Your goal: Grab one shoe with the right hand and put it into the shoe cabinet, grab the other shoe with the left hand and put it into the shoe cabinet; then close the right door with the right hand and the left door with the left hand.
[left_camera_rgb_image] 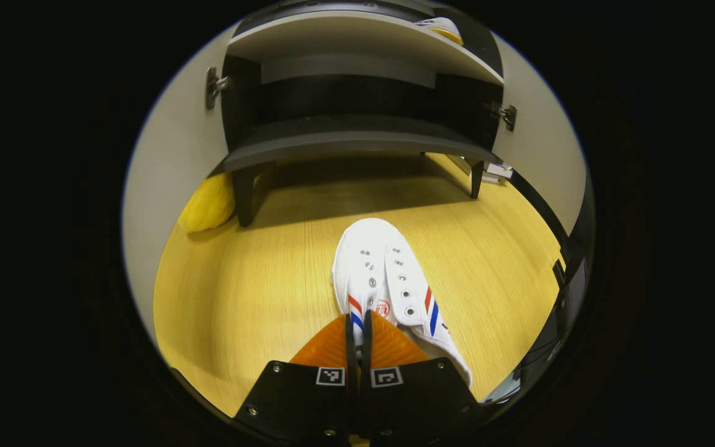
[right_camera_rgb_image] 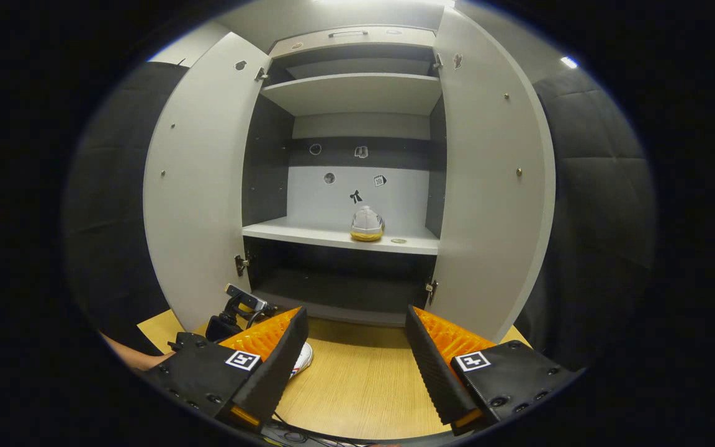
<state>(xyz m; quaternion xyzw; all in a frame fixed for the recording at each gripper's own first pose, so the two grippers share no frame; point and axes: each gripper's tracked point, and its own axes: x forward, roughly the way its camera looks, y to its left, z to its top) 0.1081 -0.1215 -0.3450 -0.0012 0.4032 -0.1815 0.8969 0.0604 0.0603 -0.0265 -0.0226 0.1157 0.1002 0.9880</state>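
Note:
A white shoe (left_camera_rgb_image: 382,273) with red and blue stripes lies on the wooden floor (left_camera_rgb_image: 246,292) before the shoe cabinet (left_camera_rgb_image: 351,133). My left gripper (left_camera_rgb_image: 357,318) is shut on the near rim of this shoe, its fingers pinching the edge by the eyelets. The other white shoe (right_camera_rgb_image: 367,225), with a yellow sole, stands on the cabinet's middle shelf (right_camera_rgb_image: 308,234), also visible as the shoe (left_camera_rgb_image: 441,28) at the top of the left gripper view. My right gripper (right_camera_rgb_image: 355,313) hangs open and holds nothing, facing the cabinet's lower opening. Both cabinet doors (right_camera_rgb_image: 199,186) stand wide open.
A yellow soft object (left_camera_rgb_image: 208,203) lies on the floor by the cabinet's left leg, against the left door. The right door (right_camera_rgb_image: 494,186) flanks the opening. A person's forearm (right_camera_rgb_image: 128,355) and the left gripper's camera mount (right_camera_rgb_image: 242,298) show low on the left.

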